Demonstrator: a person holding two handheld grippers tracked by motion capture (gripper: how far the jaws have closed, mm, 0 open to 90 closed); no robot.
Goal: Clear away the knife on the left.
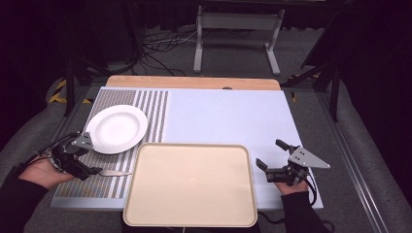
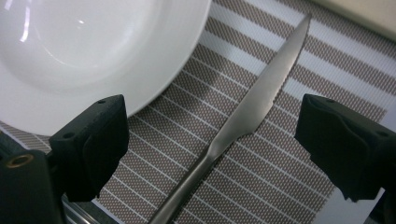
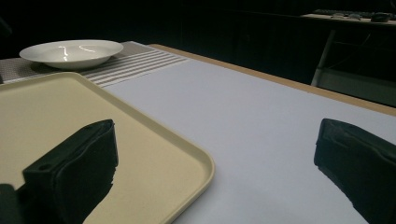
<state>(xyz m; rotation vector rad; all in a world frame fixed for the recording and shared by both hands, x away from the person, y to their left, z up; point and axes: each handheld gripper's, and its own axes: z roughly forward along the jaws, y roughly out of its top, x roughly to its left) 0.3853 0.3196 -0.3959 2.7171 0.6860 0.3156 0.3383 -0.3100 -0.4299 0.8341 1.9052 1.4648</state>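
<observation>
A steel table knife (image 2: 252, 112) lies flat on the striped placemat (image 2: 280, 177), its blade pointing toward the beige tray. In the high view the knife (image 1: 114, 173) sits just left of the tray (image 1: 190, 184). My left gripper (image 1: 82, 167) stands open over the knife's handle end, its jaws wide apart on either side and touching nothing. A white plate (image 1: 117, 128) rests on the mat just beyond it; the plate's rim (image 2: 154, 88) is near the left jaw. My right gripper (image 1: 273, 154) is open and empty beside the tray's right edge (image 3: 196, 163).
A pale blue sheet (image 1: 228, 116) covers the table right of the placemat (image 1: 145, 111). The wooden table edge (image 1: 194, 82) runs along the back. Beyond it stand a white stand (image 1: 238, 29) and floor cables (image 1: 160, 48). The plate (image 3: 70, 52) shows far off in the right gripper view.
</observation>
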